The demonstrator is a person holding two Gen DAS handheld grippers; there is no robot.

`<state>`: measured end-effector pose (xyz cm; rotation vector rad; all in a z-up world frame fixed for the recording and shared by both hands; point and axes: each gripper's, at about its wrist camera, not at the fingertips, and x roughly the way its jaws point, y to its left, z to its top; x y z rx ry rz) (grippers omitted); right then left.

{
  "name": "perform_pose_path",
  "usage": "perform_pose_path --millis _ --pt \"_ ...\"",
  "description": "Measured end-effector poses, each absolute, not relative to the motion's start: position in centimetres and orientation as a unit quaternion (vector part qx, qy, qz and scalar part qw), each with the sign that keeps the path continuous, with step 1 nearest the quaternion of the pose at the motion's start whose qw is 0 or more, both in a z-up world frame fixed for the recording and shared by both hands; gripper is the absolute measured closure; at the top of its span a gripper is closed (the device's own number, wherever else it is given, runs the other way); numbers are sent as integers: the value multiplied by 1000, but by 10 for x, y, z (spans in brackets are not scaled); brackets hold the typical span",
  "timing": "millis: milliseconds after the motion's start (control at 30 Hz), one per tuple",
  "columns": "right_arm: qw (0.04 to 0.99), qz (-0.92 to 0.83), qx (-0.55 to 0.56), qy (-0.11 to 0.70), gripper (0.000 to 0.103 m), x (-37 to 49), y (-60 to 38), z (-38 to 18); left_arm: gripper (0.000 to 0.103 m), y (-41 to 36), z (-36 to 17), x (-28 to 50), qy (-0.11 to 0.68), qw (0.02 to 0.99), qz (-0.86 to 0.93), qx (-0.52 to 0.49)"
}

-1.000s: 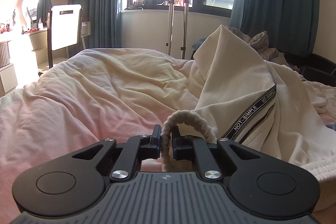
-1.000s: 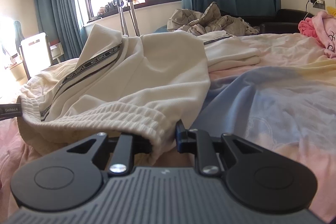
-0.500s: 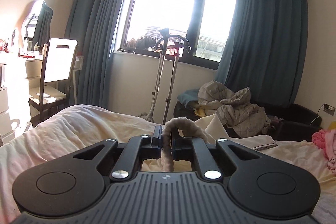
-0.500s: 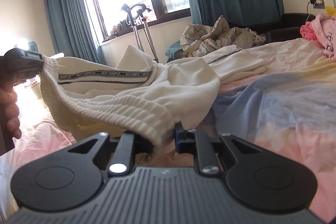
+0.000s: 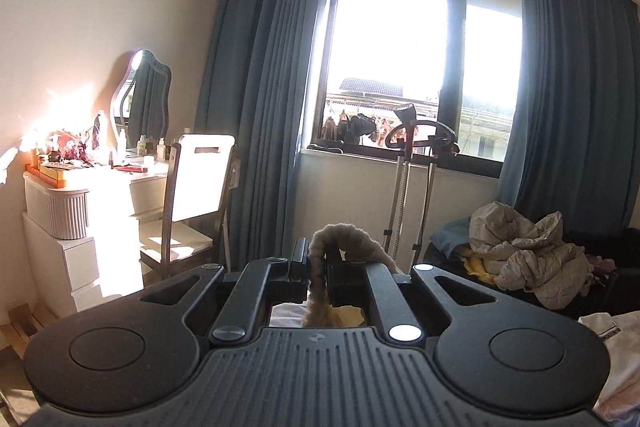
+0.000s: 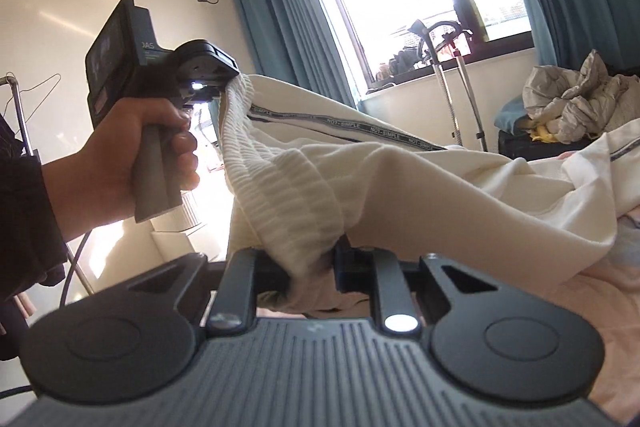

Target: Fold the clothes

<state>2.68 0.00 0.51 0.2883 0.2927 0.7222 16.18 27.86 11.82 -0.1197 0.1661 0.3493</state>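
Both grippers, L [image 5: 317, 269] & R [image 6: 310, 269], clamp cream trousers' [image 6: 400, 171] waistband; keep it taut, level, clear of bed [image 6: 600, 291] edge.

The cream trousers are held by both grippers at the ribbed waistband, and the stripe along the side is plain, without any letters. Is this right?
Not quite: the stripe is not plain. The right wrist view shows "NOT-SIMPLE" repeated along it. The rest holds: the left gripper and the right gripper both clamp the ribbed waistband of the cream trousers.
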Motion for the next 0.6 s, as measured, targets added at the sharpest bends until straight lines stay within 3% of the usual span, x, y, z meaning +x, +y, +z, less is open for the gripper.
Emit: perform_pose_path --millis 233,467,533,600 --pt "890 388 112 211 83 67 88 -43 93 350 32 202 158 956 230 -90" --pt "882 414 89 207 78 75 102 -66 92 375 -12 202 185 946 242 -108" --pt "879 419 87 210 74 76 104 -63 87 373 -11 198 185 946 245 -103" --pt "875 426 84 212 61 76 103 -62 76 371 -6 194 193 942 256 -99"
